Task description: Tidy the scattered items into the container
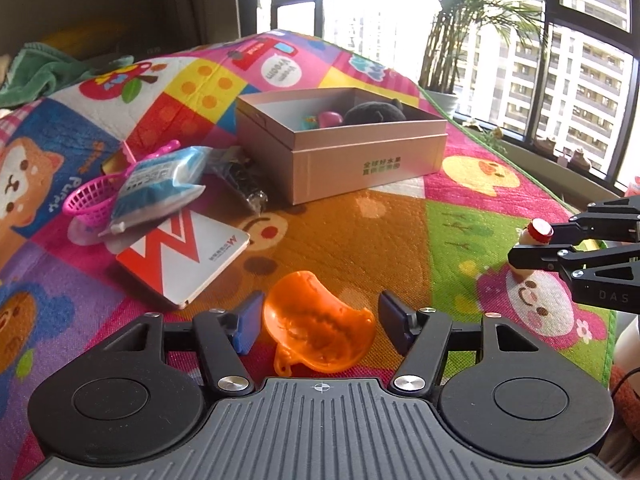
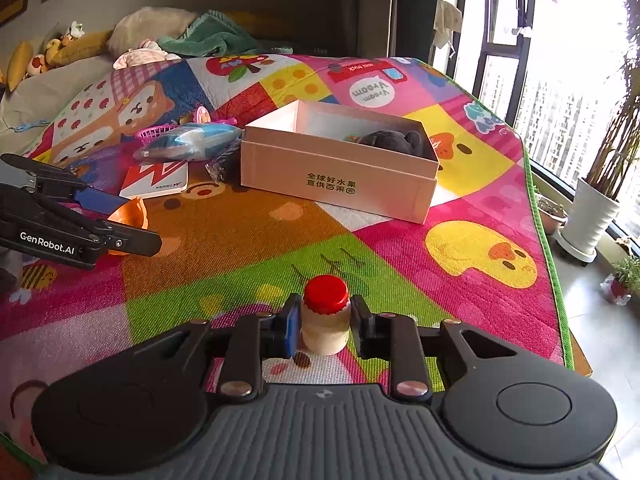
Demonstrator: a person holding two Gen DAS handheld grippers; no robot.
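- The left gripper (image 1: pixel 318 322) hangs low over the play mat (image 1: pixel 360 232), its blue pads either side of an orange toy scoop (image 1: pixel 316 332). The left pad touches the scoop's edge; a small gap shows at the right pad, so I cannot tell whether the grip is firm.
- In the right wrist view the scoop (image 2: pixel 130 216) sits between the left gripper's (image 2: pixel 120 220) two fingers.
- The right gripper (image 2: pixel 326 324) is closed on a small cream bottle (image 2: pixel 324 330) with a red cap (image 2: pixel 326 294); both pads press its sides and it stands upright.
- From the left wrist view the same bottle (image 1: pixel 530 248) sits in the right gripper (image 1: pixel 532 246) at the right edge, above a pink face printed on the mat.
- The container is an open pink cardboard box (image 1: pixel 360 160) in the middle of the mat, well apart from both grippers. Inside lie a dark plush toy (image 1: pixel 374 112) and a small pink item (image 1: pixel 330 118).
- Left of the box lies a cluster: a pink basket (image 1: pixel 86 202), a blue and white packet (image 1: pixel 160 184) resting on it, a dark wrapped item (image 1: pixel 240 178), and a red and white flat box (image 1: pixel 180 258).
- Potted plants (image 2: pixel 600 168) stand by the window.
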